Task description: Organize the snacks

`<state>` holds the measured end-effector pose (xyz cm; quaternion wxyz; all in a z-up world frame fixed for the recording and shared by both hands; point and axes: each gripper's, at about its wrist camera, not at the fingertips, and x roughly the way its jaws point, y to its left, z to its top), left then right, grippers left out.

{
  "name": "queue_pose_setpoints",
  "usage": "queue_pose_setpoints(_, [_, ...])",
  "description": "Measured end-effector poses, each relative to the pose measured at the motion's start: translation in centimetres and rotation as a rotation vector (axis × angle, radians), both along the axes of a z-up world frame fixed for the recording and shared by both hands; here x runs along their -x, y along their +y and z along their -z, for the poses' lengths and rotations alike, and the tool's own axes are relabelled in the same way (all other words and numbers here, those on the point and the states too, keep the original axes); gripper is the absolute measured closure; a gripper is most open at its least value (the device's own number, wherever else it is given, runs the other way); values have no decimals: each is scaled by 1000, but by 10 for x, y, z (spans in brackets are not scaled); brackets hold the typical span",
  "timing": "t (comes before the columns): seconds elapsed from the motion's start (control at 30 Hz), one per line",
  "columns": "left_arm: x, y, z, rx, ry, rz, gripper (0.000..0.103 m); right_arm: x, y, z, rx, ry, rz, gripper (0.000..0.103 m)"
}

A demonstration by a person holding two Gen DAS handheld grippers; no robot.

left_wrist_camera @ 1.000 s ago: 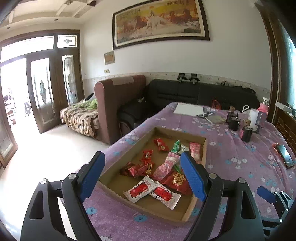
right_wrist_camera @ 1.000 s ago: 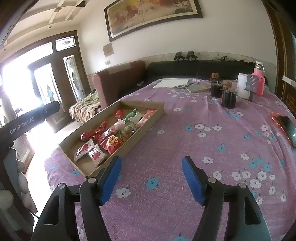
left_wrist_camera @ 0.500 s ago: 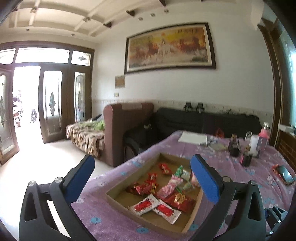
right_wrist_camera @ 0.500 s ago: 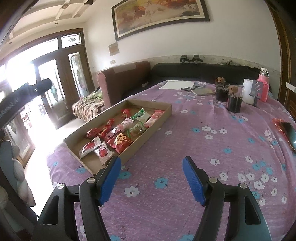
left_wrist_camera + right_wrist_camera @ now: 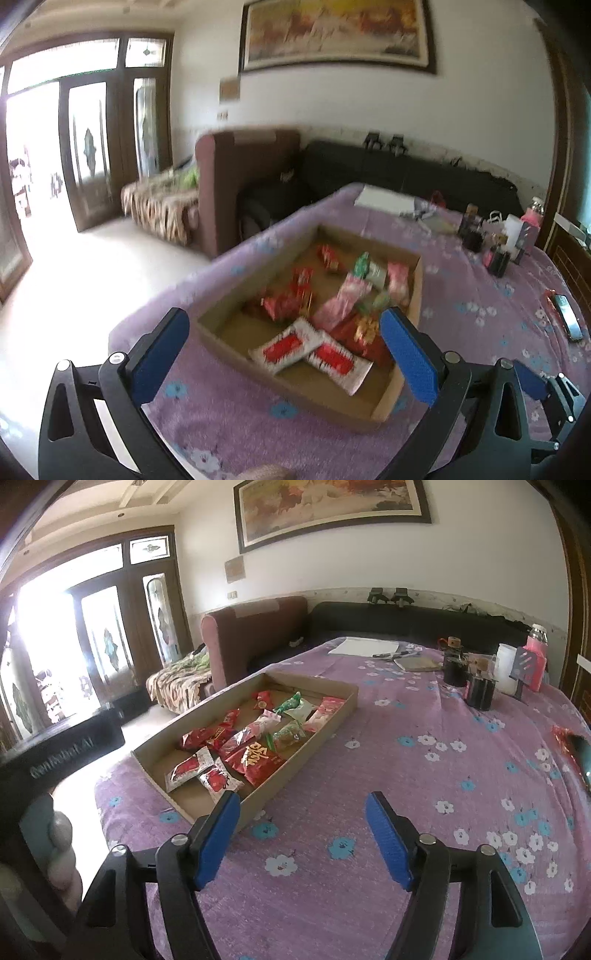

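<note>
A shallow cardboard tray (image 5: 288, 384) (image 5: 328, 734) lies on the purple flowered tablecloth and holds several snack packets. Among them are two white-and-red packets (image 5: 284, 345) (image 5: 188, 770), a big red packet (image 5: 256, 758), pink packets (image 5: 347, 299) and a green one (image 5: 295, 705). My left gripper (image 5: 284, 328) hovers wide open above the tray's near end, with nothing between its blue pads. My right gripper (image 5: 301, 803) hangs over bare cloth right of the tray; its jaws are opening and nothing is between them. The left gripper's body (image 5: 59, 760) shows at the left edge of the right wrist view.
Dark jars (image 5: 480, 690), a white cup (image 5: 508, 668), a pink bottle (image 5: 535, 657), papers (image 5: 364, 645) and a notebook stand at the table's far side. A phone on red wrapping (image 5: 567, 321) lies at the right edge. Sofas stand beyond the table, glass doors on the left.
The left gripper opened wider and its view swung up, then back down onto the tray. The right gripper opened a little and drifted slightly relative to the tray.
</note>
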<state>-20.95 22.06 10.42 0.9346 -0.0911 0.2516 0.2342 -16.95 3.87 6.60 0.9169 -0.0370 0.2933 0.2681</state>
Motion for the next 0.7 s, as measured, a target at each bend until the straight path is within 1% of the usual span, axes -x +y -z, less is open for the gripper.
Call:
queue_pose_setpoints(0.07, [-4, 8, 10, 56, 44, -1, 0, -2, 5, 0, 11, 0, -6, 27])
queue_pose_setpoints(0.2, [-6, 21, 26, 131, 89, -9, 0, -2, 18, 1, 35, -5, -29, 27])
queue_pose_setpoints(0.3, [-8, 28, 33, 159, 104, -14, 0, -1, 25, 3, 54, -10, -42, 27])
queue_pose_setpoints(0.47, [-9, 33, 36, 169, 110, -12, 0, 0, 38, 5, 84, -13, -68, 27])
queue_pose_setpoints(0.7, [-11, 37, 36, 167, 126, -12, 0, -2, 48, 5, 94, -15, -91, 27])
